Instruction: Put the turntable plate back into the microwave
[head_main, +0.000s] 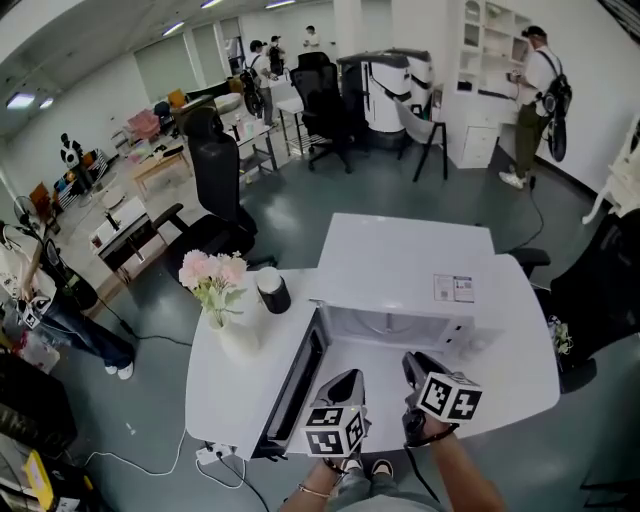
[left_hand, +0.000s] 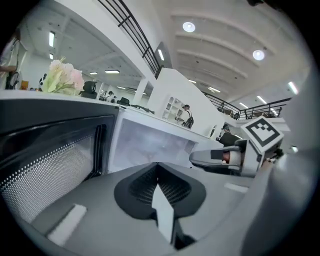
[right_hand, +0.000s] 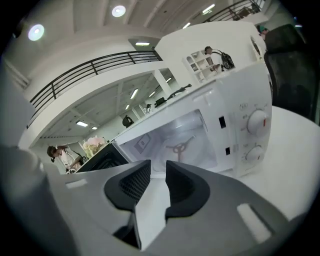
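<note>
A white microwave (head_main: 400, 265) stands on the white table (head_main: 225, 395) with its dark door (head_main: 298, 378) swung open to the left. In the right gripper view a three-armed turntable support (right_hand: 183, 146) shows in the lit cavity; whether a glass plate lies over it I cannot tell. Both grippers hover just in front of the opening. My left gripper (head_main: 345, 383) (left_hand: 158, 169) is shut, pads together, with nothing in it. My right gripper (head_main: 415, 362) (right_hand: 158, 170) is open with a narrow empty gap, and it shows at the right of the left gripper view (left_hand: 199, 159).
A vase of pink flowers (head_main: 215, 282) and a black cylinder (head_main: 272, 291) stand on the table left of the door. The microwave's dials (right_hand: 256, 122) are right of the cavity. Black office chairs (head_main: 215, 185) and a standing person (head_main: 535, 100) are farther back. A power strip (head_main: 212, 455) lies on the floor.
</note>
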